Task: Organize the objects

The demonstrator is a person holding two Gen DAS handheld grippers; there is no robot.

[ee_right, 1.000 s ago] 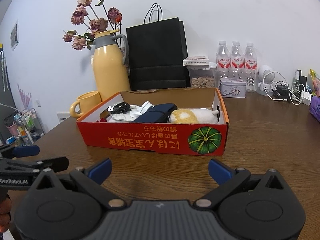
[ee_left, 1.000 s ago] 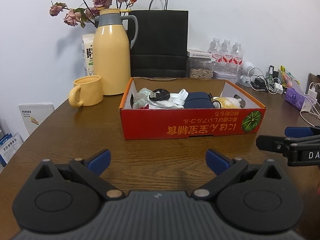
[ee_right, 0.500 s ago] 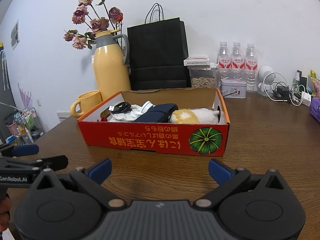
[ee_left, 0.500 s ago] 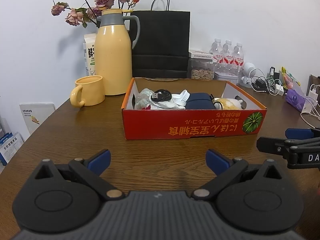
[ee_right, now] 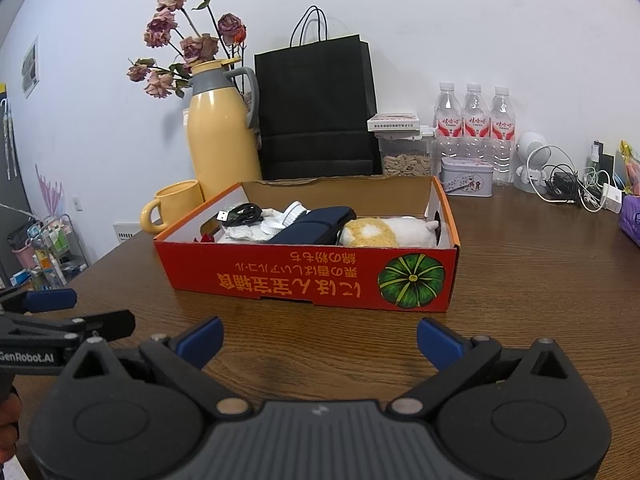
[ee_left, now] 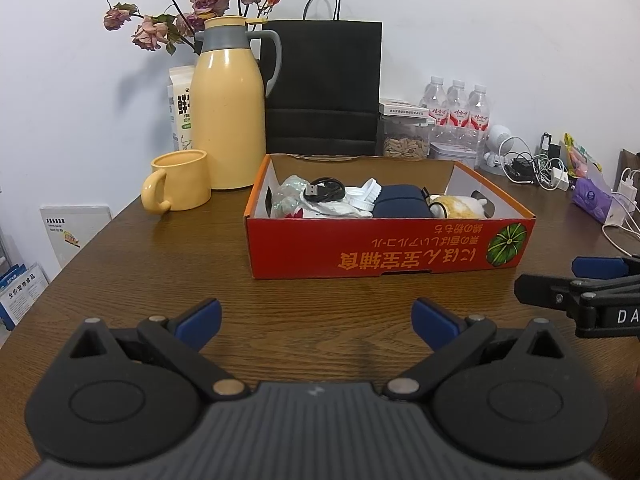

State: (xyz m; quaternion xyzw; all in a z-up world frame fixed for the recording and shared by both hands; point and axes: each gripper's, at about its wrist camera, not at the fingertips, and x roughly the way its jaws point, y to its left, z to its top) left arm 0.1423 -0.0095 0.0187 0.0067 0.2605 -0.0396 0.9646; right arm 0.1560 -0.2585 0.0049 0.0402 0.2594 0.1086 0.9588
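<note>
A shallow red cardboard box (ee_left: 384, 250) (ee_right: 312, 276) with a pumpkin print stands in the middle of the brown table. Inside lie a coiled black USB cable (ee_left: 325, 191) (ee_right: 242, 214), white items (ee_left: 362, 196), a navy pouch (ee_left: 400, 205) (ee_right: 316, 224) and a yellow-and-white plush toy (ee_left: 458, 205) (ee_right: 388, 232). My left gripper (ee_left: 316, 318) hovers open in front of the box, nothing between its fingers. My right gripper (ee_right: 320, 340) is open and empty too, also short of the box. Each gripper shows at the edge of the other's view.
Behind the box stand a yellow thermos jug (ee_left: 228, 108) with dried roses, a yellow mug (ee_left: 178, 186), a black paper bag (ee_left: 324, 88), a seed jar (ee_left: 404, 136), a tin (ee_right: 466, 178) and water bottles (ee_left: 456, 108). Cables and chargers (ee_left: 536, 168) lie at the back right.
Both grippers have drifted very slightly; the box sits a touch lower in both views. Nothing was picked up or let go.
</note>
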